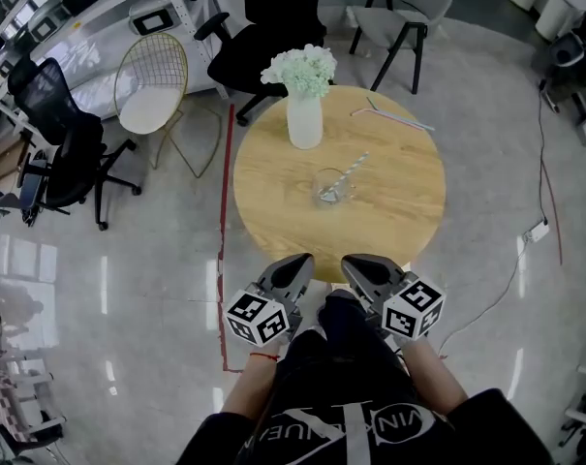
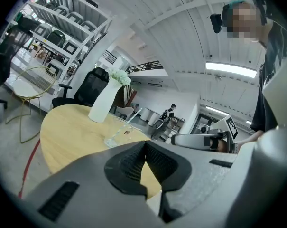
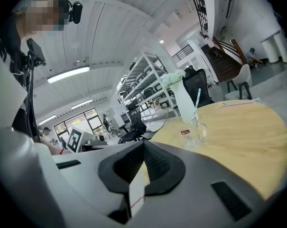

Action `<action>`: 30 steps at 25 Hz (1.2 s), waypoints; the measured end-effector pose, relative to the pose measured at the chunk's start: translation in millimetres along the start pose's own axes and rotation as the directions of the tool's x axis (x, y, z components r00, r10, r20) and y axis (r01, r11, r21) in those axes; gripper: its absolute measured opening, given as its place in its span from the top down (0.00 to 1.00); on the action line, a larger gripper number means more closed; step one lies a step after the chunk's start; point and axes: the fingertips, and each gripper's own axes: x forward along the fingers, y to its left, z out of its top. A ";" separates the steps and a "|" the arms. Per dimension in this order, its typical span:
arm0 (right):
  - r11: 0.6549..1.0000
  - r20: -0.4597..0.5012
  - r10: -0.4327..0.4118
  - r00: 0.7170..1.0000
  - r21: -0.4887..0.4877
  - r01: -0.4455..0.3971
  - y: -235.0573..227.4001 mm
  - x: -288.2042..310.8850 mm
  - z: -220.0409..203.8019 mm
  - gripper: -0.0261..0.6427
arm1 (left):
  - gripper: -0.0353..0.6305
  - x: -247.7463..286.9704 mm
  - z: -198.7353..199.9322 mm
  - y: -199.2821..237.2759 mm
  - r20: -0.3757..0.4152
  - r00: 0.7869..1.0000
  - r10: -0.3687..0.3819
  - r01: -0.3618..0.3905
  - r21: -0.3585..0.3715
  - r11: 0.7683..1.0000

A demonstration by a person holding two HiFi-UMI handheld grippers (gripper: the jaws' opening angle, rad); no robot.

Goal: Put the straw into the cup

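A clear glass cup (image 1: 330, 188) stands near the middle of the round wooden table (image 1: 273, 211). A pale straw (image 1: 351, 170) leans in it, its top pointing to the far right. The cup (image 2: 115, 134) and straw (image 2: 132, 116) show in the left gripper view, and the cup (image 3: 199, 132) and straw (image 3: 196, 101) in the right gripper view. A second bent straw (image 1: 394, 116) lies flat at the table's far right. My left gripper (image 1: 297, 263) and right gripper (image 1: 356, 263) hang side by side just off the near edge, both shut and empty.
A white vase of pale flowers (image 1: 305, 114) stands behind the cup. Around the table are a wire chair (image 1: 152, 85), black office chairs (image 1: 65, 143) and a grey chair (image 1: 399, 13). A red floor line (image 1: 222, 240) runs on the left, a cable (image 1: 510, 269) on the right.
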 end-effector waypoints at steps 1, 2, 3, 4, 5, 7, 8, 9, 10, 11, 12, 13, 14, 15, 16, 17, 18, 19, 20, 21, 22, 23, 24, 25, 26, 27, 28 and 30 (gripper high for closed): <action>1.000 -0.001 -0.007 1.000 0.001 0.007 4.2 -4.4 -4.2 0.96 | 0.94 -3.6 -2.5 -3.6 -0.001 1.000 -0.006 0.006 0.000 1.000; 1.000 -0.002 -0.015 1.000 0.003 0.015 8.4 -8.5 -8.3 0.96 | 0.94 -7.3 -4.6 -7.3 -0.001 1.000 -0.011 0.011 0.001 1.000; 1.000 -0.002 -0.021 1.000 0.004 0.021 12.4 -12.2 -11.9 0.96 | 0.94 -11.2 -6.2 -10.7 0.000 1.000 -0.016 0.016 0.002 1.000; 1.000 -0.001 -0.026 1.000 0.004 0.026 16.4 -15.4 -15.1 0.96 | 0.94 -15.0 -7.7 -13.9 0.002 1.000 -0.020 0.020 0.004 1.000; 1.000 0.000 -0.030 1.000 0.003 0.030 20.3 -18.2 -18.0 0.96 | 0.94 -18.8 -9.1 -17.0 0.005 1.000 -0.024 0.024 0.006 1.000; 0.999 0.004 -0.035 0.999 -0.001 0.035 28.4 -22.6 -23.0 0.96 | 0.94 -26.3 -12.8 -22.5 0.009 0.999 -0.030 0.030 0.009 0.999; 0.999 0.006 -0.036 0.999 -0.004 0.036 32.7 -24.3 -25.3 0.96 | 0.94 -30.0 -15.0 -25.2 0.010 0.999 -0.034 0.034 0.011 0.999; 0.999 0.008 -0.036 0.999 -0.006 0.036 37.3 -25.8 -27.6 0.96 | 0.94 -33.8 -17.3 -28.0 0.010 0.999 -0.038 0.038 0.012 0.999; 0.999 0.010 -0.035 0.999 -0.008 0.035 42.1 -27.1 -29.7 0.96 | 0.94 -37.7 -19.6 -30.8 0.009 0.999 -0.043 0.043 0.015 0.999; 0.999 0.013 -0.032 0.999 -0.008 0.032 47.0 -28.2 -31.7 0.96 | 0.94 -41.6 -21.5 -33.4 0.009 0.999 -0.048 0.048 0.018 0.999; 1.000 0.017 -0.030 0.999 -0.009 0.030 51.8 -29.3 -33.3 0.96 | 0.94 -45.6 -23.1 -35.9 0.009 0.999 -0.052 0.052 0.022 0.998; 1.000 0.020 -0.028 0.999 -0.012 0.028 56.4 -30.4 -34.8 0.96 | 0.94 -49.4 -24.3 -38.1 0.010 0.998 -0.054 0.054 0.027 0.998; 0.999 0.022 -0.027 0.999 -0.016 0.028 60.5 -31.5 -36.1 0.96 | 0.94 -53.0 -24.9 -40.0 0.012 0.998 -0.056 0.055 0.031 0.998; 0.999 0.023 -0.027 0.999 -0.020 0.028 64.3 -32.4 -37.4 0.96 | 0.94 -56.5 -25.3 -41.7 0.014 0.998 -0.056 0.056 0.035 0.998; 0.999 0.023 -0.027 0.999 -0.023 0.028 68.0 -33.3 -38.7 0.96 | 0.94 -60.1 -25.4 -43.3 0.016 0.998 -0.056 0.056 0.038 0.998; 0.999 0.024 -0.027 0.999 -0.025 0.027 71.6 -33.9 -40.0 0.96 | 0.94 -63.6 -25.6 -44.8 0.018 0.998 -0.057 0.056 0.041 0.998; 0.999 0.024 -0.027 0.999 -0.026 0.027 74.9 -34.7 -41.4 0.96 | 0.94 -66.8 -26.0 -46.5 0.020 0.998 -0.058 0.058 0.043 0.997; 0.999 0.024 -0.027 0.999 -0.028 0.027 77.8 -35.5 -42.8 0.96 | 0.94 -69.5 -26.8 -48.3 0.020 0.998 -0.061 0.060 0.045 0.997; 0.999 0.024 -0.027 0.999 -0.028 0.028 80.2 -36.6 -44.5 0.96 | 0.94 -71.8 -28.0 -50.1 0.020 0.998 -0.063 0.062 0.046 0.997; 0.999 0.025 -0.028 0.999 -0.027 0.029 82.3 -37.7 -46.1 0.96 | 0.94 -73.7 -29.6 -51.7 0.019 0.998 -0.066 0.065 0.047 0.997; 0.999 0.026 -0.030 0.999 -0.026 0.030 84.2 -38.6 -47.6 0.96 | 0.94 -75.6 -31.1 -52.8 0.018 0.997 -0.069 0.068 0.048 0.997; 0.999 0.027 -0.031 0.999 -0.025 0.032 86.2 -39.1 -48.8 0.96 | 0.94 -77.5 -32.2 -53.6 0.018 0.997 -0.071 0.071 0.048 0.996; 0.999 0.027 -0.033 0.999 -0.024 0.034 88.5 -39.3 -49.9 0.96 | 0.94 -79.5 -32.9 -54.2 0.018 0.997 -0.074 0.073 0.048 0.996; 0.999 0.027 -0.035 0.999 -0.024 0.036 91.1 -39.6 -50.8 0.96 | 0.94 -81.6 -33.4 -54.9 0.018 0.997 -0.077 0.076 0.048 0.996; 0.999 0.027 -0.037 0.999 -0.023 0.038 93.8 -40.0 -51.8 0.96 | 0.94 -83.5 -33.9 -55.8 0.017 0.997 -0.081 0.080 0.047 0.996; 0.999 0.027 -0.038 0.999 -0.023 0.039 95.9 -40.5 -52.7 0.96 | 0.94 -84.7 -34.2 -56.8 0.017 0.996 -0.085 0.084 0.047 0.995; 0.999 0.027 -0.040 0.999 -0.024 0.040 97.3 -41.0 -53.5 0.96 | 0.94 -85.1 -34.5 -57.6 0.016 0.996 -0.089 0.088 0.047 0.995; 0.999 0.026 -0.041 0.999 -0.024 0.042 98.2 -42.0 -54.5 0.96 | 0.94 -84.3 -34.7 -58.3 0.016 0.996 -0.092 0.092 0.047 0.995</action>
